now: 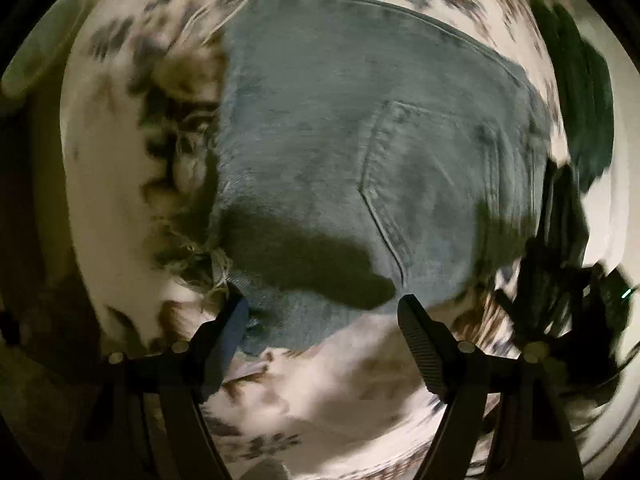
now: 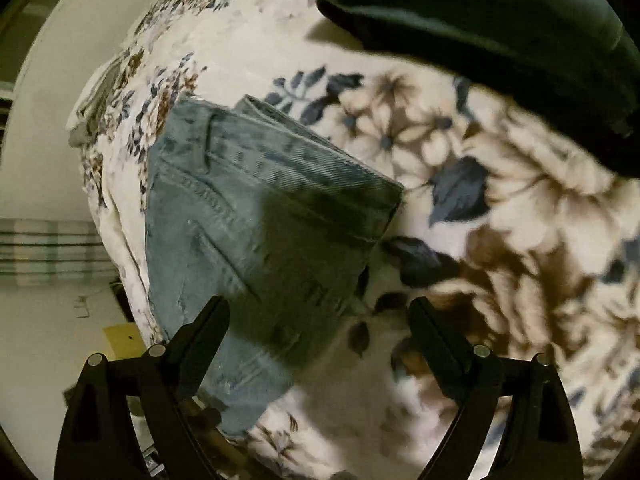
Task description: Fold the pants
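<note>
1. Left gripper (image 1: 322,304): frame bottom, jaws apart, empty
2. Right gripper (image 2: 318,312): frame bottom, jaws apart, empty
3. Jeans (image 1: 360,148): folded, frame centre, lying on floral sheet (image 2: 500,240)
4. Dark cloth (image 2: 480,20): upper right

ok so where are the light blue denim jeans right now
The light blue denim jeans lie folded on the floral bedspread, left of centre in the right wrist view, below a dark green garment; in the left wrist view they fill the centre, just beyond the open left gripper.
</note>
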Tool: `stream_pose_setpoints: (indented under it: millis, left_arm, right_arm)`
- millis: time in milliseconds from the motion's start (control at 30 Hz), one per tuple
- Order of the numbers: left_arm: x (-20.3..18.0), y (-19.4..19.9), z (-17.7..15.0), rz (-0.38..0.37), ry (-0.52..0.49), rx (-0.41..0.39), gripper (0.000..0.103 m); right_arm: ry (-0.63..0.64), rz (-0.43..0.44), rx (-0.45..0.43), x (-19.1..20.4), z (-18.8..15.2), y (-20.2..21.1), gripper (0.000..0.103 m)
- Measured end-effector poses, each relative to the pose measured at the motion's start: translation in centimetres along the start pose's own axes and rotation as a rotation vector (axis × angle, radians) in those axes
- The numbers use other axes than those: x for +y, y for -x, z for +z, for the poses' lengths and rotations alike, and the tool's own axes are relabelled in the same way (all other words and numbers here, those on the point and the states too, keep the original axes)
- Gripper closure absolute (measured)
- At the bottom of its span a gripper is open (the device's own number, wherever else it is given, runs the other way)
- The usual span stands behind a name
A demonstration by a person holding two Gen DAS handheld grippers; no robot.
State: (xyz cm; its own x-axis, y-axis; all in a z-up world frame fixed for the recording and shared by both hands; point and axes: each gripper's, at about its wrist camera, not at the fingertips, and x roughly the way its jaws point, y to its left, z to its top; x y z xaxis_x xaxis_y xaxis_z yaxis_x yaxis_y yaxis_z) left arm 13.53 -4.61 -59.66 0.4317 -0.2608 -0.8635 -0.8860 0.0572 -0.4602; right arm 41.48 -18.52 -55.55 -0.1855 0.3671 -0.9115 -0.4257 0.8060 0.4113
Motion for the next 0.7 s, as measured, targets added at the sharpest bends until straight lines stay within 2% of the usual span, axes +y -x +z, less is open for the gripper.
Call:
stream_pose_setpoints:
  millis: [100,200,333,467,533,600,700]
  left_arm:
    - [0.9,0.4,0.1,-0.057,0.100,-0.012,0.027]
    - [2.3,1.8,-0.6,-0.150,0.234,-0.013,0.027]
    - [3.2,1.9,-2.0,-0.229,0.358,-0.011,0.027]
    - [2.9,-0.2,-2.6,-0.311,0.439,0.022,0.027]
    - [3.4,-0.9,-2.3,-0.344,0.471,0.010,0.027]
    - [3.8,-1.9,-1.8,-0.397,0.563,0.001,0.027]
    - [4.3,-2.3,-0.8,-0.425,0.637,-0.019,0.027]
  right_arm:
    - [-0.007,0.074,-0.005,-1.2,0.7,-1.9,0.010]
    - [-0.018,0.148,-0.005,-2.0,1.2,-3.5,0.010]
    - [-0.024,0.203,-0.001,-2.1,1.9,-4.4,0.010]
    - [-0.008,0.228,0.009,-2.1,2.5,-4.7,0.010]
    - [-0.003,0.233,0.017,-1.7,2.9,-4.9,0.010]
    - [0.002,0.237,0.026,-1.6,3.2,-5.1,0.010]
    - [-0.002,0.254,0.035,-1.9,3.3,-5.1,0.010]
